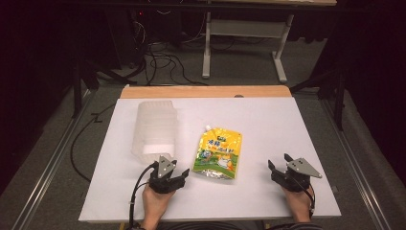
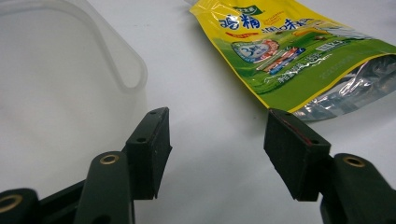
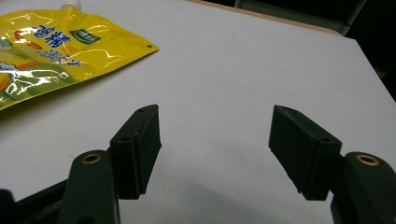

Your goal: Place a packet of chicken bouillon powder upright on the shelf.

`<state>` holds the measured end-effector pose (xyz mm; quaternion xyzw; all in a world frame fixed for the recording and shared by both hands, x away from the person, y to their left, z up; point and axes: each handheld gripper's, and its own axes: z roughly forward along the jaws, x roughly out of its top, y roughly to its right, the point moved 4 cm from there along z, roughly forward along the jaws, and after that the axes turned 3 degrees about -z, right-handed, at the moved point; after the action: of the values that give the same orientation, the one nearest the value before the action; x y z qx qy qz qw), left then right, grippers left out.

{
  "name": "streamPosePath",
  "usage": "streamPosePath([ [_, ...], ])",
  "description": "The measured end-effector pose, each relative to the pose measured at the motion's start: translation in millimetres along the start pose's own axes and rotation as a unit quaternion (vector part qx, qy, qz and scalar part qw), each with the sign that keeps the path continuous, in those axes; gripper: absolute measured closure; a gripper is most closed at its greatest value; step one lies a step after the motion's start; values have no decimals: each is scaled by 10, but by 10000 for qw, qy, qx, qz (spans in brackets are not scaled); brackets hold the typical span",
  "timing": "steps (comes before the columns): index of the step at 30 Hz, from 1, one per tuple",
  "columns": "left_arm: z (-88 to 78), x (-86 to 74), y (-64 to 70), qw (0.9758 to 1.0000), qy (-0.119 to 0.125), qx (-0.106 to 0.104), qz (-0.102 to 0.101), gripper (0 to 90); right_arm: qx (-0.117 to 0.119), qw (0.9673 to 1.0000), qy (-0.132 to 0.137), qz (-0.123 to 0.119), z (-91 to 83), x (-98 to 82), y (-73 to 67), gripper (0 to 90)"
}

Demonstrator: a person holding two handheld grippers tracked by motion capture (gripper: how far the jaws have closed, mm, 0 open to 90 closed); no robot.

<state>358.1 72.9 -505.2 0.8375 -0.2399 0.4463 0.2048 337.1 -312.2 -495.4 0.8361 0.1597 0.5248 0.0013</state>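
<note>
Pouch (image 1: pixel 218 153) flat on table (image 1: pixel 268 124), between my hand-held grippers; tub (image 1: pixel 153 129) ahead of left hand-held gripper (image 1: pixel 179 176). Left and right hand-held gripper (image 1: pixel 277 165) both gaping, empty.

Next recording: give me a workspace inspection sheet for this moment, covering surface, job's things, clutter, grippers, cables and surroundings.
Surface: white tabletop with a wooden strip along its far edge, bare at the right.
Job's things: translucent plastic container lying at left; yellow-green spouted pouch lying flat beside it, apart from it.
Clutter: nothing seen.
Grippers: left gripper open, holding nothing, near the container's near end; right gripper open, holding nothing, over bare table right of the pouch.
Cables: a black cable trails from the left gripper; loose cables on the floor beyond the table.
Surroundings: dark room, a white table frame behind.
</note>
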Motion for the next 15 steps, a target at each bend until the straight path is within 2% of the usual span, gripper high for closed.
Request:
streamPosePath([
  [11,3,-1,4,10000,0,-12,-5,401,7,10000,10,-4,0,0,-2,345],
  [12,-17,-3,-31,9997,-125,22,223,401,5,10000,15,-2,-1,0,-5,346],
  [15,-20,-2,-30,9997,-119,1,228,396,-2,10000,6,-2,-2,0,-6,345],
])
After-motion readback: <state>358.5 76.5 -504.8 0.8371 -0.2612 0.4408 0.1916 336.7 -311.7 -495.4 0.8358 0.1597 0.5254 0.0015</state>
